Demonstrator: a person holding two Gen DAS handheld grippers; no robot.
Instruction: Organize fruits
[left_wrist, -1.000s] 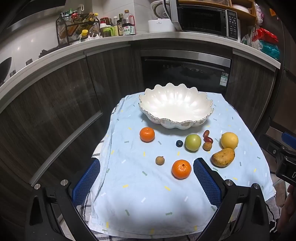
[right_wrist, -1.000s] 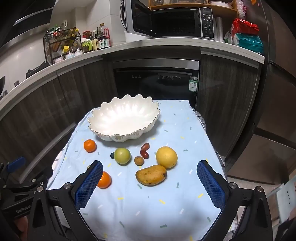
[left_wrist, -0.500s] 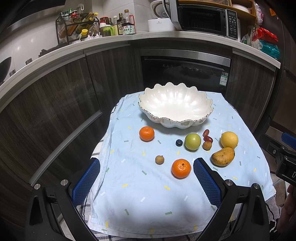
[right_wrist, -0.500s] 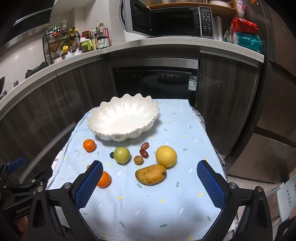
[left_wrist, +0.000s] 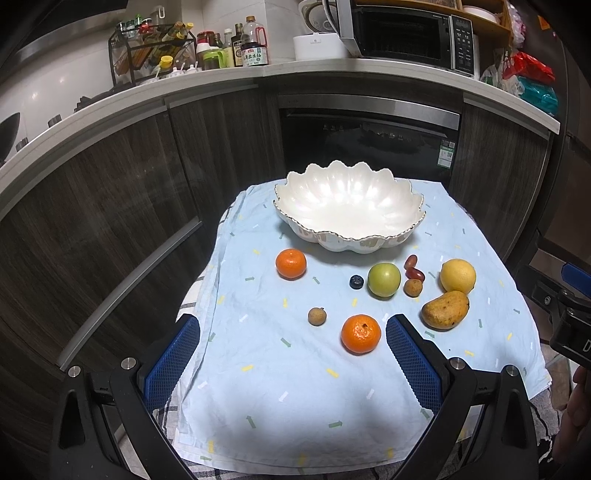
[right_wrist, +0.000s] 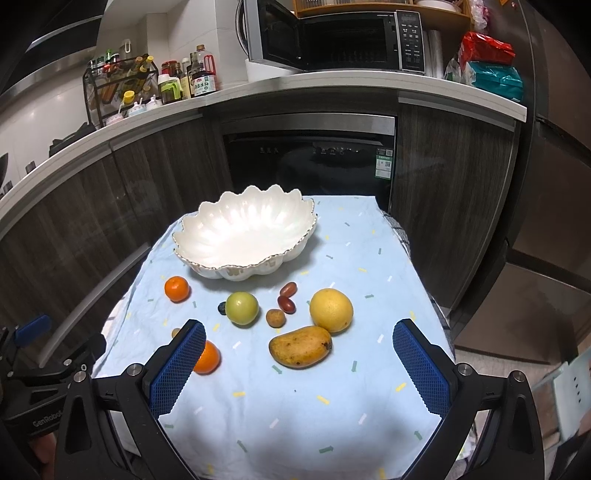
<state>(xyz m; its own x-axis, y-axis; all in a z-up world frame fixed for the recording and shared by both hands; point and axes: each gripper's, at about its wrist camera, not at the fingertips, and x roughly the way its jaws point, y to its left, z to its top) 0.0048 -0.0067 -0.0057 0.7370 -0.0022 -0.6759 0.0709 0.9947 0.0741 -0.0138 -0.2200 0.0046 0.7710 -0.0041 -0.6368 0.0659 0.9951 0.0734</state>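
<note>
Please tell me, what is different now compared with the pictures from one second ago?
Almost nothing. Both views drift very slightly, so the hand-held grippers barely moved. The left hand-held gripper and right hand-held gripper are open as before and hold nothing. The fruits, such as the mango, lie in the same places on the cloth, and the bowl remains empty.

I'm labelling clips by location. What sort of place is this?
Most likely a home kitchen: a black microwave with its door open on a white countertop, bottled condiments, a built-in black dishwasher.

White bowl (left_wrist: 349, 206), pale-blue confetti-patterned cloth (left_wrist: 295, 387)
</note>
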